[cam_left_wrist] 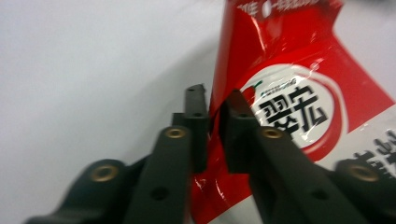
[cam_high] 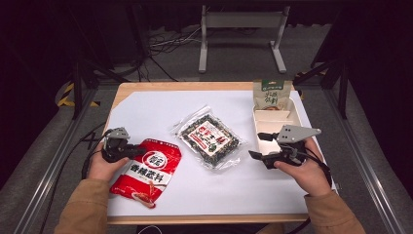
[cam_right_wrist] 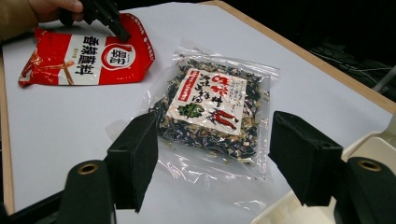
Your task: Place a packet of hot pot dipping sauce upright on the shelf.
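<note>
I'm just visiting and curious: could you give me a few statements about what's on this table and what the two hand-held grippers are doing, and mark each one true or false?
1. The left gripper has its jaws pinched on the edge of the red packet. True.
2. The right gripper is clamped on the clear bag of dried mix. False: its jaws stand wide open, with nothing pressed between them.
3. A green and white pouch stands at the far end of the white tray. True.
4. The clear bag lies inside the tray. False: it lies on the white table sheet, between the red packet and the tray.
5. The red packet lies at the table's right side. False: it is at the left.
</note>
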Motion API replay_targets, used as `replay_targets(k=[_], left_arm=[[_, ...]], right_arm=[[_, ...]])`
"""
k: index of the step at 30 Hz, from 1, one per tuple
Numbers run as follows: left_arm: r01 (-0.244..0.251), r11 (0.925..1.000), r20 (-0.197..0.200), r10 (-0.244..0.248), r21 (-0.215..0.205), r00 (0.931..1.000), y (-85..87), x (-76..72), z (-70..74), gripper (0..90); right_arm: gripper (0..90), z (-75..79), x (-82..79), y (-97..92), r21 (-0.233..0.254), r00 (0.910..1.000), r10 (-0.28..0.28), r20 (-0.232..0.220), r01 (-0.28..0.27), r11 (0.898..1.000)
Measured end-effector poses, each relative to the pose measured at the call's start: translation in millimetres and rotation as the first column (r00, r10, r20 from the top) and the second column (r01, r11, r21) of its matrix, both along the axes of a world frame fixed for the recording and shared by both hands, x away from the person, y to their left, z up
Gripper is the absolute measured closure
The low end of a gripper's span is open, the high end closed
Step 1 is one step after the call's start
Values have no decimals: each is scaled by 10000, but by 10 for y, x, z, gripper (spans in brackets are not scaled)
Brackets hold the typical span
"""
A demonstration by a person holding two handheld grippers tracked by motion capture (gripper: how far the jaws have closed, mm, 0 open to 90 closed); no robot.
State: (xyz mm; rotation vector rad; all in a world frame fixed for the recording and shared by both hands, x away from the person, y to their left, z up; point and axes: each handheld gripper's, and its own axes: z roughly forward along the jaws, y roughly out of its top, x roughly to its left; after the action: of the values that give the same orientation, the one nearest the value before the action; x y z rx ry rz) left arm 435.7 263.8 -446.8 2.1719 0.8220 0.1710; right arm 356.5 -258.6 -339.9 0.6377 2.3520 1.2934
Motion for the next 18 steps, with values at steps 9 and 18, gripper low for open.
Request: replay_targets(k=[9, 18], left_arm=[[-148, 9996, 271, 154, -225, 9995, 48, -67, 186, 887], [-690, 9933, 813, 767, -931, 9937, 272, -169, 475, 890]], right_arm=[[342, 1, -5, 10, 2, 10000, 15, 7, -15, 10000], [351, 24, -20, 4, 71, 10000, -8, 94, 8, 10000]])
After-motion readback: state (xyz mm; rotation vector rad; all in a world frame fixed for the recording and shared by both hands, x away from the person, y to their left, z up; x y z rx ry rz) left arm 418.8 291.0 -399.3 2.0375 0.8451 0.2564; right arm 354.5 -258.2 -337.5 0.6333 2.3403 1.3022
